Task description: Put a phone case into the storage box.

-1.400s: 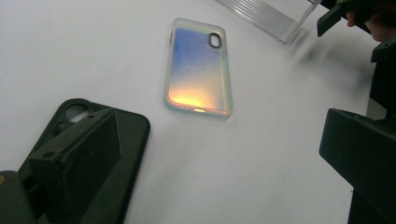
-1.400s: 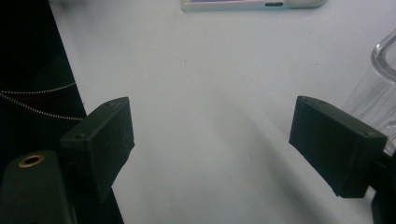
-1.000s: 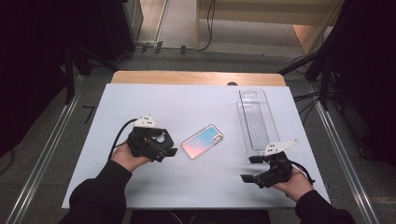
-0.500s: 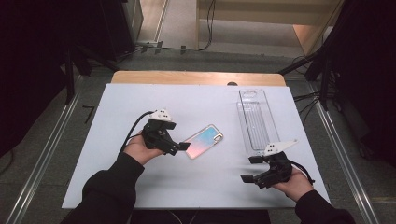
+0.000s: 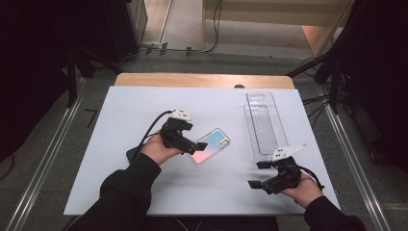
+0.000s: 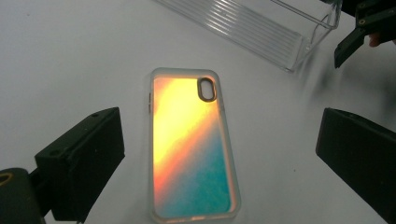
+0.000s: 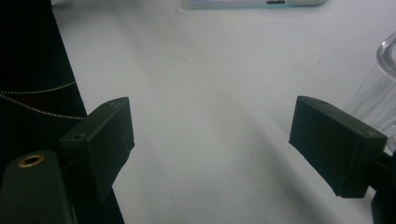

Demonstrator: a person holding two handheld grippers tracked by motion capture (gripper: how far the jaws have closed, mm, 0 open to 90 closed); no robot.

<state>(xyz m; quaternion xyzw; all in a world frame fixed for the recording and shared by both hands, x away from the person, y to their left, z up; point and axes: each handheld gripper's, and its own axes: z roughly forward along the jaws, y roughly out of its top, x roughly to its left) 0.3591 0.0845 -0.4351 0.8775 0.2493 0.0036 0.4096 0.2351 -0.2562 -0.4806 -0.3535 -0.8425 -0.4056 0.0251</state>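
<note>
An iridescent phone case (image 5: 211, 145) lies flat, back up, in the middle of the white table. Seen from the left gripper view, the case (image 6: 191, 144) shades from orange to teal, its camera hole at the far end. My left gripper (image 5: 196, 143) is open at the case's near left end. Its jaws (image 6: 219, 163) stand wide on either side of the case, apart from it. A long clear plastic tray (image 5: 264, 122) lies to the right. My right gripper (image 5: 258, 174) stands open below the tray's near end, with nothing between its jaws (image 7: 219, 142).
The white tabletop (image 5: 120, 120) has bare room at left and front. A wooden strip (image 5: 202, 80) runs along its far edge. In the right gripper view a dark sleeve (image 7: 37, 70) is at left, the tray's corner (image 7: 378, 88) at right.
My left gripper has moved right across the table to the phone case, and its open jaws now flank the case's near end. The right gripper has stayed put.
</note>
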